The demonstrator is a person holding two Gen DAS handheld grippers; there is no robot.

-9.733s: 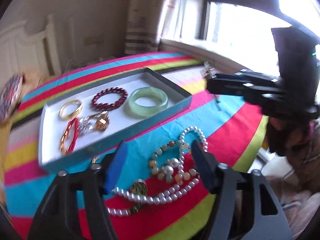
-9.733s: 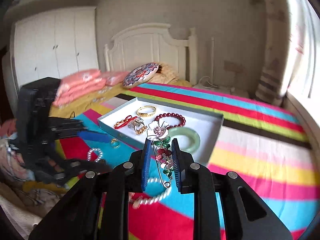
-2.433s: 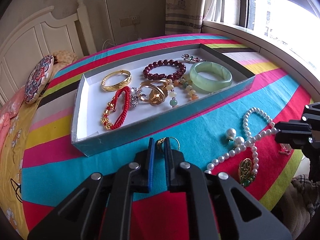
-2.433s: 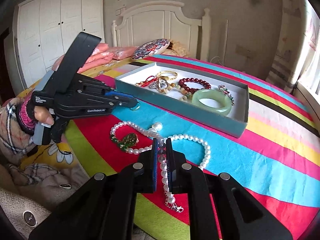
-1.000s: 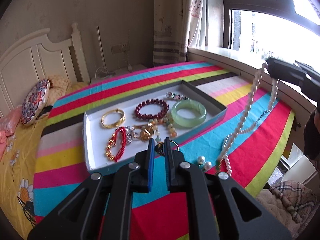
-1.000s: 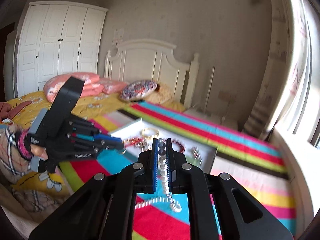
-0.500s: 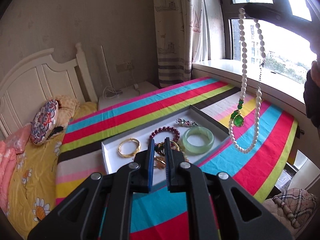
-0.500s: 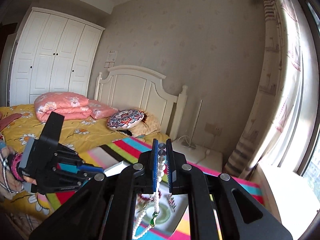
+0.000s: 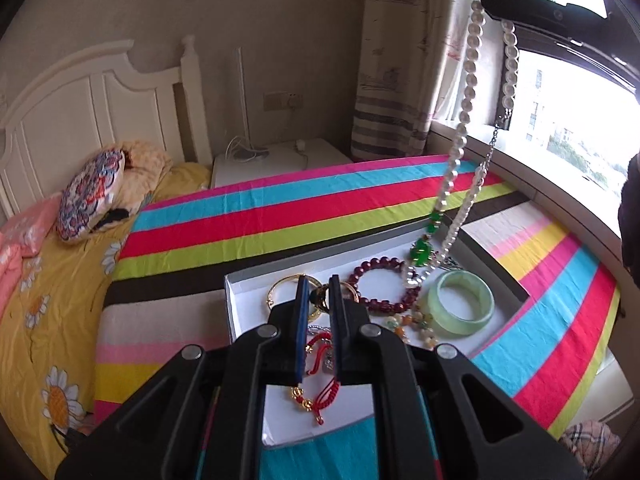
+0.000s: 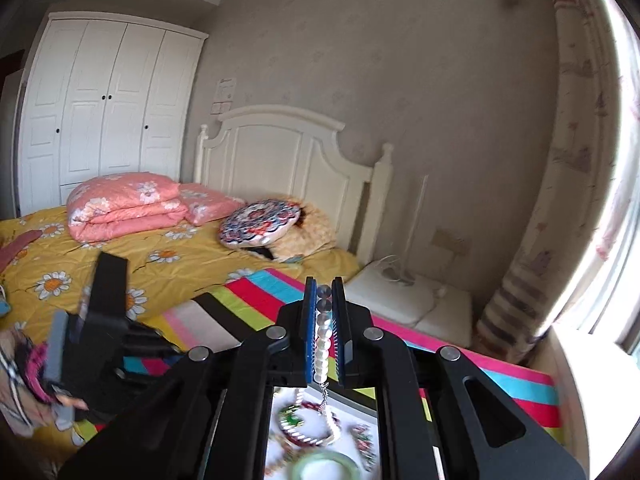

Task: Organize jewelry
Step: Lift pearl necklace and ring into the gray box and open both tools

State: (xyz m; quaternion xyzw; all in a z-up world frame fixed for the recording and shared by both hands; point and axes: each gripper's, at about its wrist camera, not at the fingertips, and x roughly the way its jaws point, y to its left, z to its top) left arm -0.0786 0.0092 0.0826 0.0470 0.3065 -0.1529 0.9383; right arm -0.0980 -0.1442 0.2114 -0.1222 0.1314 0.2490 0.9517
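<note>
Your right gripper is clamped tight on the pearl necklace, high above the white tray, and the strand hangs down in a long loop with its green pendant dangling just over the far side of the tray and its lowest beads about at the tray's contents; from the left wrist view the right gripper shows as a dark bar at the top right, with the pearls dropping from it in front of the curtain. Your left gripper has its jaws nearly together, pinched on a small gold ring with a dark stone, and it hangs over the near end of the tray. Inside the tray lie a gold bangle, a dark red bead bracelet, a pale green jade bangle, a red cord bracelet and a string of mixed coloured beads. The tray sits on the striped cloth of the bench, beside the bed with its yellow daisy cover
</note>
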